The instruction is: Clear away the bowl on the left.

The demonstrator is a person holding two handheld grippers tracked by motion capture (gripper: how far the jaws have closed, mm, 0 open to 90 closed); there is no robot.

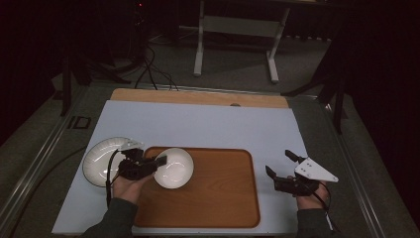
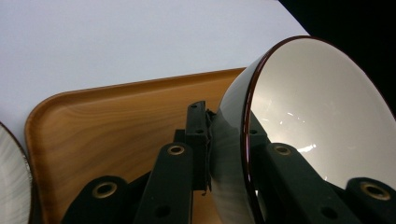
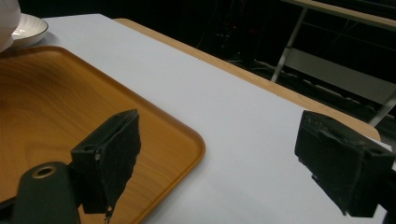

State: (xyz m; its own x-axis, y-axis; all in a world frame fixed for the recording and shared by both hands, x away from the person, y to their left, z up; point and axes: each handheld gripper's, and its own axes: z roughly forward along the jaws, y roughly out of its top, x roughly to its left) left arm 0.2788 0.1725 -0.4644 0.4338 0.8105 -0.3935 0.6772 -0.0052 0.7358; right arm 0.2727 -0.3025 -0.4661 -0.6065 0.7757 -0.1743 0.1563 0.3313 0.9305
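A white bowl (image 1: 174, 168) with a dark rim is over the left end of the wooden tray (image 1: 218, 198). My left gripper (image 1: 157, 162) is shut on the bowl's rim. Up close in the left gripper view, the bowl (image 2: 322, 112) is tilted, its rim pinched between the black jaws of the left gripper (image 2: 226, 144), with the tray (image 2: 116, 121) below. My right gripper (image 1: 280, 163) stands open to the right of the tray, above the white mat. In the right gripper view the right gripper (image 3: 233, 163) has nothing between its wide-apart pads, and the tray's corner (image 3: 177, 140) lies under its left jaw.
A white plate (image 1: 101, 158) with a dark rim lies on the white mat (image 1: 208, 124) left of the tray, under my left hand; the same plate (image 3: 29, 29) lies far off. The table's wooden edge (image 1: 198, 96) runs along the back. A white frame (image 1: 237, 29) stands on the floor beyond.
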